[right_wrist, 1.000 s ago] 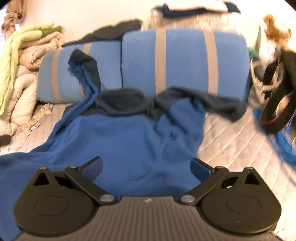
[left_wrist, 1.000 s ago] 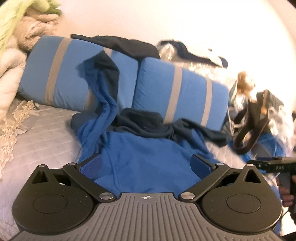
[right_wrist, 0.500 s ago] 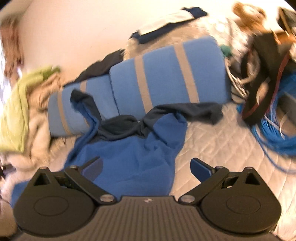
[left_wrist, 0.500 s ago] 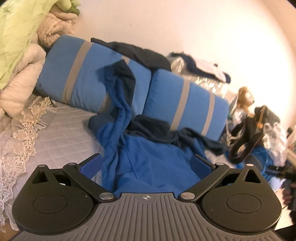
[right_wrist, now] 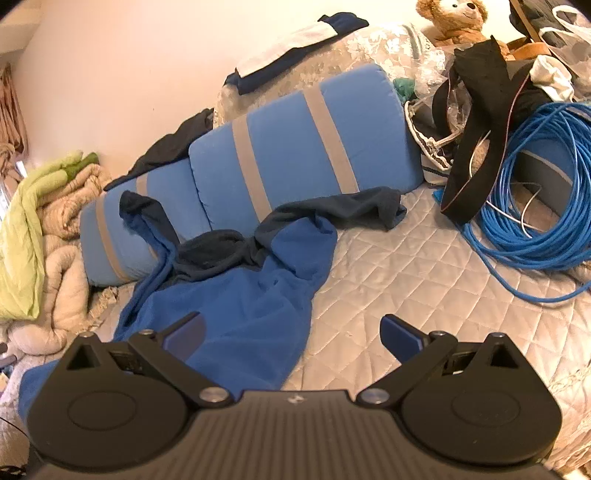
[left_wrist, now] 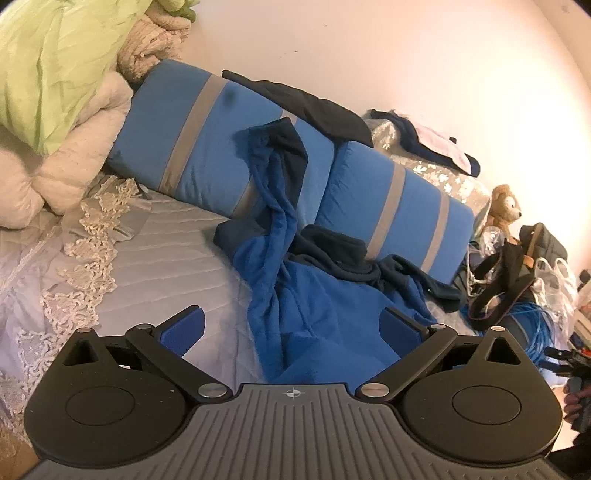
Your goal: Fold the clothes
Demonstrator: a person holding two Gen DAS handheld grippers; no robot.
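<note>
bed (right_wrist: 406, 266) with pale quilted cover fills both views, wall behind. two blue pillows with grey stripes (right_wrist: 295, 136) lie along the head of it, a dark garment (left_wrist: 314, 107) draped over their top edge. heap of cream and green bedding (left_wrist: 55, 92) at the left end; at the right end, clutter: coil of blue cable (right_wrist: 535, 192), black bag straps, a teddy bear (right_wrist: 454, 18). task item: blue sweatshirt with navy collar and cuffs (right_wrist: 240, 295), spread unfolded on the cover, body roughly flat but rumpled, hem toward the cameras. one sleeve (left_wrist: 280, 177) climbs up the face of the left pillow, cuff resting on it; other sleeve (right_wrist: 340, 210) trails sideways along the foot of the right pillow, navy cuff on the quilt. collar bunched against the pillows. left gripper (left_wrist: 291, 325) hovers above the sweatshirt's left edge, jaws spread wide, nothing between them. right gripper (right_wrist: 291, 332) hovers over its right edge, half above cloth, half above bare quilt, jaws likewise wide and empty. the right tool and the hand holding it show at the far right margin of the left view. judgement: folding barely begun. garment laid out only; no fold visible. left to do: pull sleeves off the pillows, smooth the body, fold sleeves in, fold body over.
</note>
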